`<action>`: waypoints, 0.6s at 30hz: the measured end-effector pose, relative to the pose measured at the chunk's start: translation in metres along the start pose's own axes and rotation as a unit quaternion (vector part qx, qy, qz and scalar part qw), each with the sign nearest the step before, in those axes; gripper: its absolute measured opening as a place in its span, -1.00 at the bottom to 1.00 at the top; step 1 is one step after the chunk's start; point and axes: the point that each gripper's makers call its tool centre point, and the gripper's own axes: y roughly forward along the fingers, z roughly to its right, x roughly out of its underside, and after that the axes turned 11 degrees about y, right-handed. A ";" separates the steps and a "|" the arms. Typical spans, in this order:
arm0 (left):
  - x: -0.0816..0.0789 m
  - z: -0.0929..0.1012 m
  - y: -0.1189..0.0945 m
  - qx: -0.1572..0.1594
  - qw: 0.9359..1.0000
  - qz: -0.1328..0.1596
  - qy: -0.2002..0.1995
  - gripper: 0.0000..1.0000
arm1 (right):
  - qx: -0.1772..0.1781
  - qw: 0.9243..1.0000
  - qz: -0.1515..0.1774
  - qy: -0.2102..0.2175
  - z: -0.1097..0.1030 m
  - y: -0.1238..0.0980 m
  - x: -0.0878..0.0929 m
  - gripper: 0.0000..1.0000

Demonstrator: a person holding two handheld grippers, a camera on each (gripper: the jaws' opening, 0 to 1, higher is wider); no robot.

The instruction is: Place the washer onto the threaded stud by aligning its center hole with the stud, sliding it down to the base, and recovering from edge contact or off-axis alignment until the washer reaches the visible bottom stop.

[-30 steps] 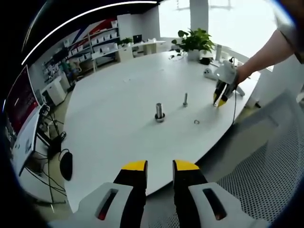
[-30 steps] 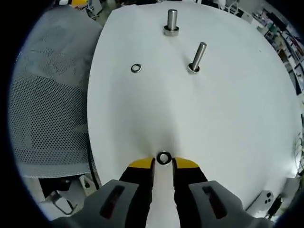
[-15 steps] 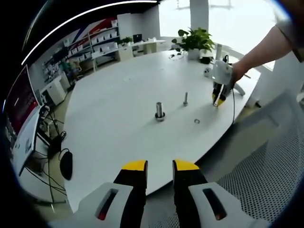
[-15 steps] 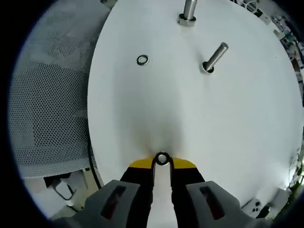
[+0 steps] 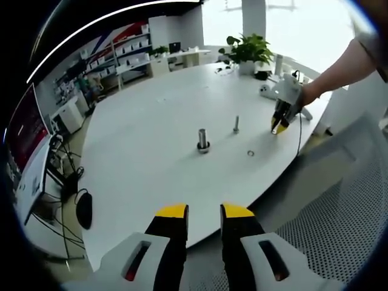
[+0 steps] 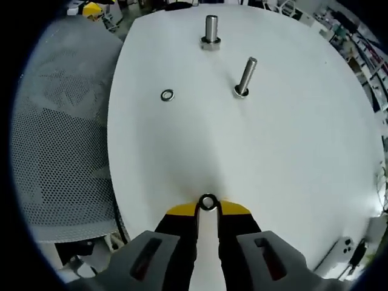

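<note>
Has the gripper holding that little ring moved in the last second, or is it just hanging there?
Yes, slightly. In the left gripper view the right gripper, shut on the washer, rose toward the plant, then came back, ending a bit above the loose washer.

A potted plant (image 5: 247, 53) stands beyond the white table (image 5: 151, 109).

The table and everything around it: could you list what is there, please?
table: one, white, under everything
studs: two, metal, upright mid-table, thick stud, thin stud
loose washer: one, metal, flat on the table near the studs
held washer: one, metal, between the right gripper's tips
mesh chair: one, grey, at the table edge
plant: one, green, far side of the table
left gripper: yellow tips, open, empty
right gripper: yellow tips, shut on the held washer
</note>
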 end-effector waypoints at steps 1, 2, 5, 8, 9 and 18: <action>0.000 0.000 0.000 0.000 1.000 0.000 0.000 -0.63 | 0.000 1.000 0.003 0.000 -0.001 0.000 -0.003 -0.75; 0.001 0.000 0.000 0.000 1.000 -0.001 0.000 -0.63 | -0.001 1.000 0.008 0.005 -0.002 -0.001 -0.006 -0.75; 0.001 0.001 0.000 0.000 1.000 -0.003 0.000 -0.63 | -0.001 1.000 0.026 0.017 -0.002 -0.005 -0.021 -0.75; 0.001 0.001 0.000 -0.001 1.000 -0.002 -0.001 -0.63 | -0.005 0.999 0.044 0.021 -0.001 -0.011 -0.038 -0.75; 0.001 0.000 -0.001 -0.001 1.000 -0.002 -0.001 -0.63 | -0.004 0.998 0.052 0.021 -0.003 -0.015 -0.045 -0.75; 0.000 -0.002 -0.001 -0.003 1.000 0.001 -0.003 -0.63 | -0.015 0.990 0.126 0.055 0.003 -0.036 -0.108 -0.75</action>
